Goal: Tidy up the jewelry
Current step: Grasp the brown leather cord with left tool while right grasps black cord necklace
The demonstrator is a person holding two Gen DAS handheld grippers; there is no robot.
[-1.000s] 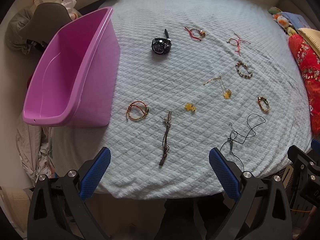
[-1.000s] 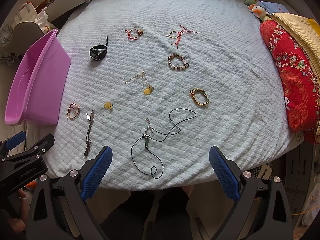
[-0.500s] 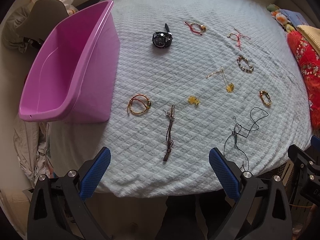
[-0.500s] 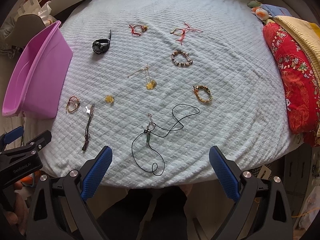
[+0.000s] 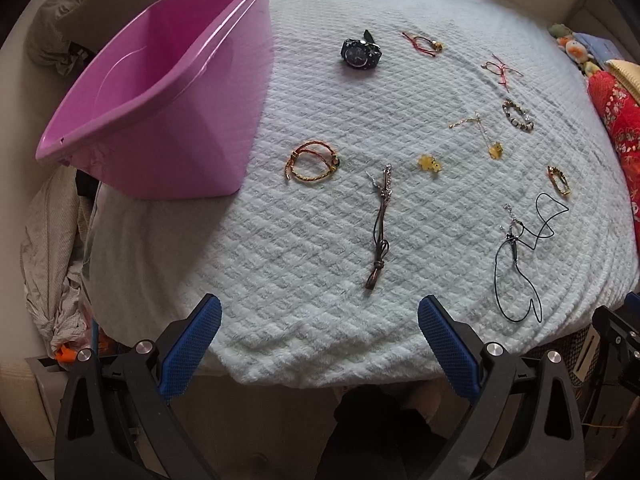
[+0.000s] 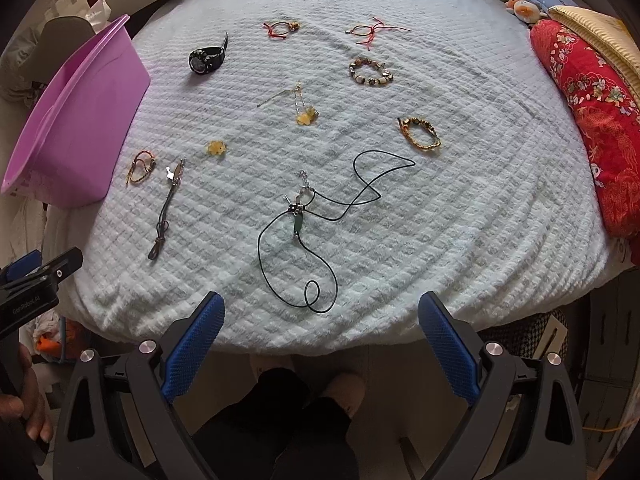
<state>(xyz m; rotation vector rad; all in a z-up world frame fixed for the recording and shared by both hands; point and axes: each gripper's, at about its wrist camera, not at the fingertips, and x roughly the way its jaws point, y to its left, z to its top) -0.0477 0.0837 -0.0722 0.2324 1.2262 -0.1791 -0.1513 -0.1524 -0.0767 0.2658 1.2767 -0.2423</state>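
Observation:
Several jewelry pieces lie on a white quilted bed (image 5: pixel 320 232). An empty pink tub (image 5: pixel 160 92) stands at the left, also in the right wrist view (image 6: pixel 76 120). My left gripper (image 5: pixel 320 344) is open and empty near the front edge, below a brown cord bracelet (image 5: pixel 380 232) and an orange cord bracelet (image 5: pixel 312 162). My right gripper (image 6: pixel 320 344) is open and empty, just below a black cord necklace (image 6: pixel 316 220). A black watch (image 6: pixel 206 59), a beaded bracelet (image 6: pixel 370 72), a gold bracelet (image 6: pixel 420 134) and yellow charms (image 6: pixel 216 148) lie farther back.
A red patterned pillow (image 6: pixel 596 120) and soft toys (image 6: pixel 520 4) sit at the right edge. Crumpled clothes (image 5: pixel 52 240) hang off the left side below the tub. The left gripper's body (image 6: pixel 32 292) shows at the left of the right wrist view.
Both grippers have moved forward and lower toward the bed; the jewelry and tub appear larger. Nothing on the bed has moved.

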